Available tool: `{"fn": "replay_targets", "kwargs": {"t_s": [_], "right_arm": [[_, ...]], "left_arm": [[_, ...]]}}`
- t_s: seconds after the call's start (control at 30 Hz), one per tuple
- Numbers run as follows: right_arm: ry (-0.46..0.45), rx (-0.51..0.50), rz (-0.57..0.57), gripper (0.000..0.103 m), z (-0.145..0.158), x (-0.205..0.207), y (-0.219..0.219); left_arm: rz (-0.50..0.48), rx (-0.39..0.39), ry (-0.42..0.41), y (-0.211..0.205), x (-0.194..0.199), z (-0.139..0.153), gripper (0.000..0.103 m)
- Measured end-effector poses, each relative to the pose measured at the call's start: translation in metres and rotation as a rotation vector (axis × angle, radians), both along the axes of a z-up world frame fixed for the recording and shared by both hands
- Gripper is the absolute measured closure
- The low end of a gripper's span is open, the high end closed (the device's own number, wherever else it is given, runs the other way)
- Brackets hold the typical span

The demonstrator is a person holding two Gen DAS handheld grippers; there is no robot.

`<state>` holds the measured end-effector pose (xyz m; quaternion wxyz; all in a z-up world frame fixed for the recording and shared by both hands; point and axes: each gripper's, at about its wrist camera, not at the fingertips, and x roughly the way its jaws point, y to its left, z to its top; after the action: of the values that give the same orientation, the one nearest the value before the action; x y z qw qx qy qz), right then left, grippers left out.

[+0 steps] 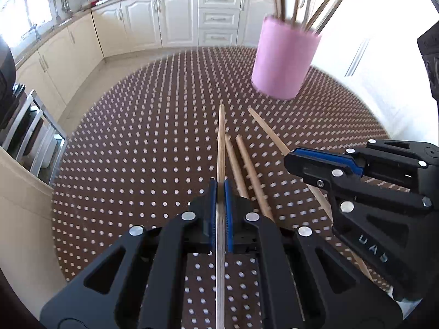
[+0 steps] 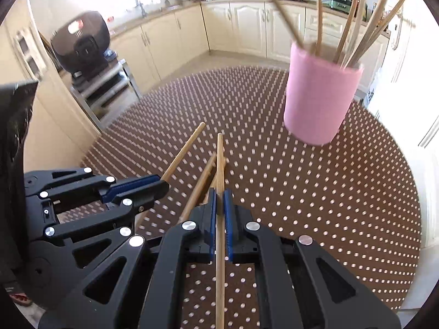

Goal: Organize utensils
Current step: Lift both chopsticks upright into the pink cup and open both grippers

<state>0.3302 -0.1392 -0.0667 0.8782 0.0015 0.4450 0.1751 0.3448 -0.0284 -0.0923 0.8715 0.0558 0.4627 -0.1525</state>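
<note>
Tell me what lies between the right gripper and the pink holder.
Only bare polka-dot tablecloth separates the right gripper from the pink holder; the chopstick it clamps points into that stretch. Right wrist view.

1. the tops of the chopsticks standing in the pink holder (image 1: pixel 284 57) run off the upper edge of both views, so their full length cannot be told.
2. the holder and its sticks are blurred in both views.
3. the near end of the chopstick (image 1: pixel 220 219) in the left gripper (image 1: pixel 220 189) leaves the bottom edge; so does the chopstick (image 2: pixel 220 219) in the right gripper (image 2: pixel 220 200).
4. two loose chopsticks (image 1: pixel 247 170) on the dotted tablecloth (image 1: pixel 137 150) pass under the left gripper's fingers, lower ends hidden.
5. countertop items at the back are too small to name.
</note>
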Motion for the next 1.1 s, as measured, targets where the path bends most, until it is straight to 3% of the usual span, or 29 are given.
{"fn": "replay_targets", "kwargs": {"t_s": [0.27,0.47,0.83,1.1], "right_arm": [[-0.123,0.088,0.01,0.098,0.059,-0.034,-0.025],[-0.186,0.113,0.013,0.098,0.085,-0.053,-0.023],[-0.279,0.116,0.016,0.098,0.109,-0.082,-0.044],[-0.428,0.085,-0.03,0.098,0.127,-0.086,-0.06]], "left_arm": [[-0.015,-0.064,-0.109,-0.001,-0.036,0.068,0.097],[-0.038,-0.083,-0.186,-0.005,-0.063,0.104,0.097],[-0.073,-0.106,-0.28,-0.02,-0.097,0.138,0.097],[-0.082,-0.133,-0.392,-0.034,-0.094,0.16,0.097]]}}
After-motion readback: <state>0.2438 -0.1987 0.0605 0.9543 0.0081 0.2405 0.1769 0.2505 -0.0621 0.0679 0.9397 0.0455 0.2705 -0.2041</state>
